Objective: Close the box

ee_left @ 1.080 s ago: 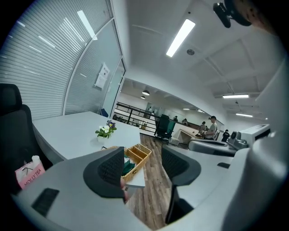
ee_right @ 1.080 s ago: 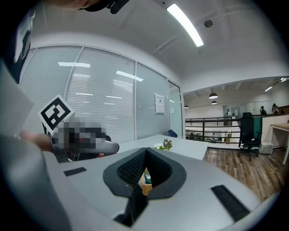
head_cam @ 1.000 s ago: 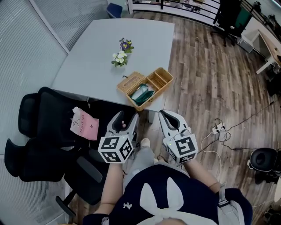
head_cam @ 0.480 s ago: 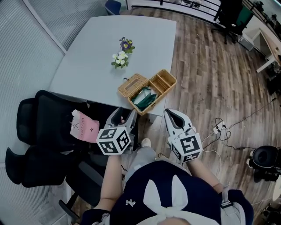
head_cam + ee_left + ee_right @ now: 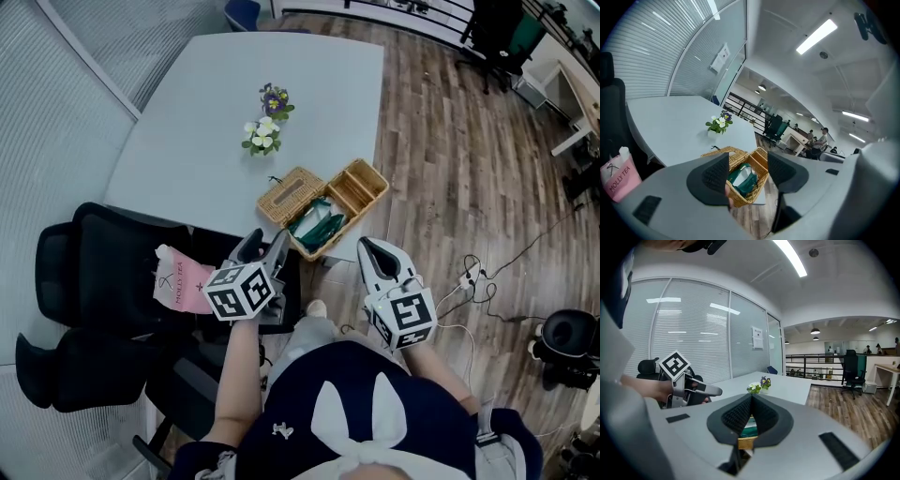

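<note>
- The left claw (image 5: pixel 747 172) has its two dark pads spread wide with nothing between them. The box shows through the gap, beyond the tips and untouched.
- The box (image 5: pixel 328 211) is woven wicker and sits ahead of both claws, at the near edge of the grey table (image 5: pixel 187 141). It is just past the left claw's tips and a little to their right, and ahead and to the left of the right claw.
- Its lid (image 5: pixel 289 192) lies thrown back flat on the box's far-left side, so the box stands open.
- A green packet (image 5: pixel 319 227) fills the compartment nearest the claws. A divided wicker section (image 5: pixel 361 185) lies on the side farther to the right.
- The right claw (image 5: pixel 751 399) has its pads pressed together at the tips and pinches nothing. A sliver of wicker and green shows behind, just below where they meet.
- In the right gripper view the left claw sits off to the left, held in a hand (image 5: pixel 644 387), with its marker cube (image 5: pixel 675 365) uppermost.
- A small bunch of flowers (image 5: pixel 264 134) stands on the table beyond the box, well apart from both claws.
- A pink tea packet (image 5: pixel 183 281) lies to the left of the left claw, against a black chair (image 5: pixel 94 272).
- Wooden floor (image 5: pixel 450 169) spreads to the right of the right claw, with a cable (image 5: pixel 469 277) lying on it.
</note>
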Tool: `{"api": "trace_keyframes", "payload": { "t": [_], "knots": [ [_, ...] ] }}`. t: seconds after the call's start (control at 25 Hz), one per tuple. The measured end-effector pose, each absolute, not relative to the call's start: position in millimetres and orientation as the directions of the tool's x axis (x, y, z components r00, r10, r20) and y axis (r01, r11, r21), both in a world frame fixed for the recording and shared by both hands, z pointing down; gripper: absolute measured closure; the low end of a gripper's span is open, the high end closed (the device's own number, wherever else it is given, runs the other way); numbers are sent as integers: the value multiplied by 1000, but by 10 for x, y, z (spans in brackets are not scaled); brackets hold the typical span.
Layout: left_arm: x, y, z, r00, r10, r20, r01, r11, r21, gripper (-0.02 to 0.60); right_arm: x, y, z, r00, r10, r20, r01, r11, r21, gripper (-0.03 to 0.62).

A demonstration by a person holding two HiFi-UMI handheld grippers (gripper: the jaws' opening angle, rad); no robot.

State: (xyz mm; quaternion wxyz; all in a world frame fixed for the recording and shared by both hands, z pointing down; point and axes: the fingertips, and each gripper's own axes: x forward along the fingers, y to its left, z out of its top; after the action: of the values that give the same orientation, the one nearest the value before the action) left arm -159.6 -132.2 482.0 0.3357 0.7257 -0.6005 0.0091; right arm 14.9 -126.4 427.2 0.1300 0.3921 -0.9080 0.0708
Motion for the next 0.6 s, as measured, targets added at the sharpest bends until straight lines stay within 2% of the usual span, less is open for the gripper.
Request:
{"api": "trace_keyframes", "payload": {
  "t": [0.6],
  "knots": [
    [-1976, -1809, 5439, 320, -808, 494, -826, 17, 563, 333, 10, -1712, 4445, -616, -721, 317, -765, 643, -24, 589]
  ]
}}
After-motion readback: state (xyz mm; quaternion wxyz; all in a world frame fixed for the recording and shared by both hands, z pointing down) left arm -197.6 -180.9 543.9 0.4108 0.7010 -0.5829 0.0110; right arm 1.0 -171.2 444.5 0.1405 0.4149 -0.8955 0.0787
